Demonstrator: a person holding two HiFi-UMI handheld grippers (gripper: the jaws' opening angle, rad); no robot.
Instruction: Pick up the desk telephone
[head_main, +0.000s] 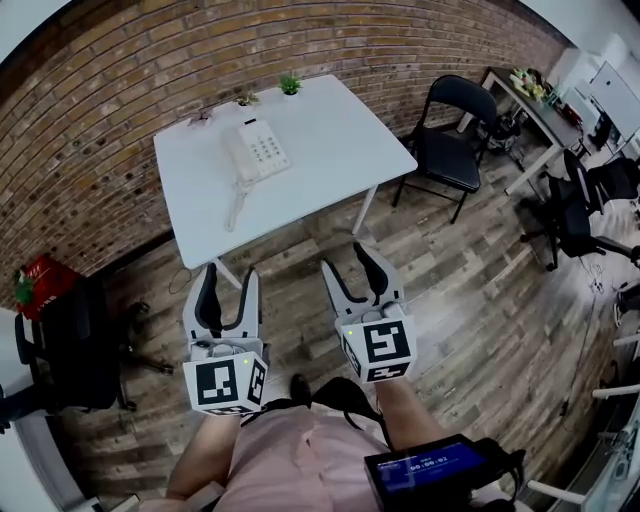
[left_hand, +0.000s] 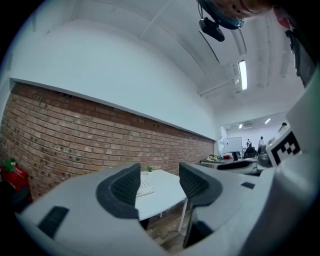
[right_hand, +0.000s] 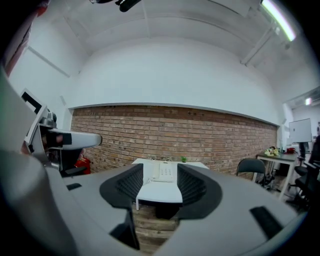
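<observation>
White push-button desk telephone (head_main: 256, 150) lies on a white square desk (head_main: 340, 140), well ahead.
The left hand-held gripper (head_main: 230, 278) and right hand-held gripper (head_main: 346, 262) are half-open and empty; approach level, straddle its body, and mind what seems a cord (head_main: 235, 205) trailing nearer.

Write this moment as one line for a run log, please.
stage: before pickup | desk telephone: on white table, untouched | left hand-held gripper: open, empty | right hand-held gripper: open, empty
</observation>
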